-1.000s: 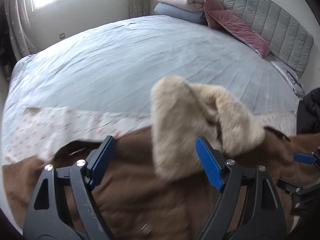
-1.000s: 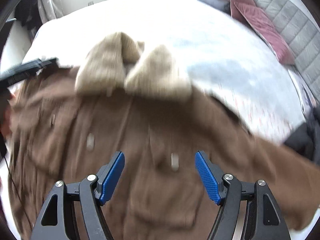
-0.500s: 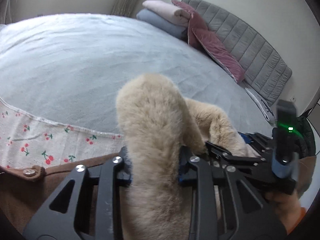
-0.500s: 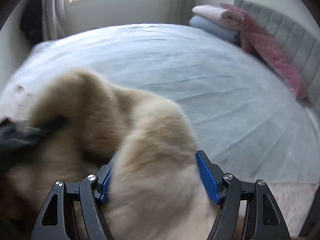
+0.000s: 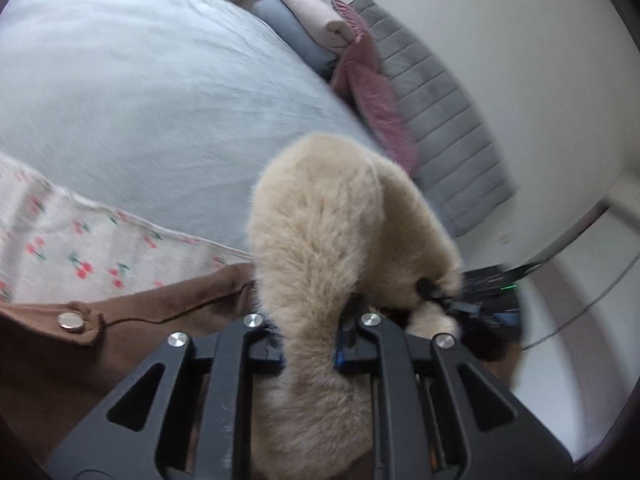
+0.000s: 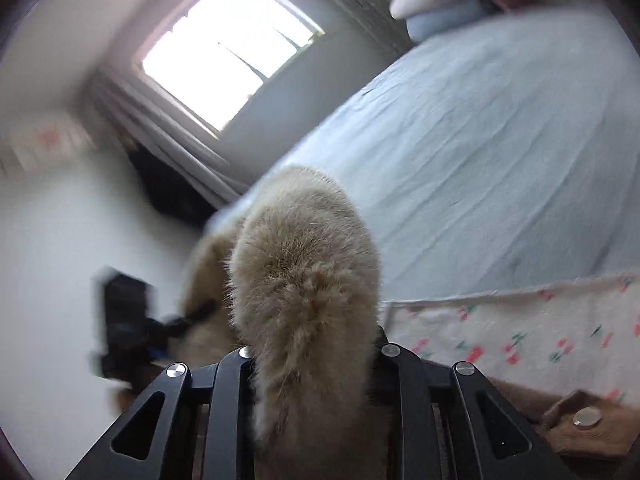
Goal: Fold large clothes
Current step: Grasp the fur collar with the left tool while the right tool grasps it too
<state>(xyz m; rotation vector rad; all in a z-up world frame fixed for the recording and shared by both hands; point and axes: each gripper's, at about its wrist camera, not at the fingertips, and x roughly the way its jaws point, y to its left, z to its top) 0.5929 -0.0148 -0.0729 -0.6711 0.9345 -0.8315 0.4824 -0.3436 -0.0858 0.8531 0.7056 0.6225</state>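
Both grippers now clamp collar (image 5: 320, 216) (raised)

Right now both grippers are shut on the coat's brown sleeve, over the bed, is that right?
Not the sleeve. Both the left gripper and the right gripper are shut on the coat's beige fur collar, over the bed; both wrist views show it.
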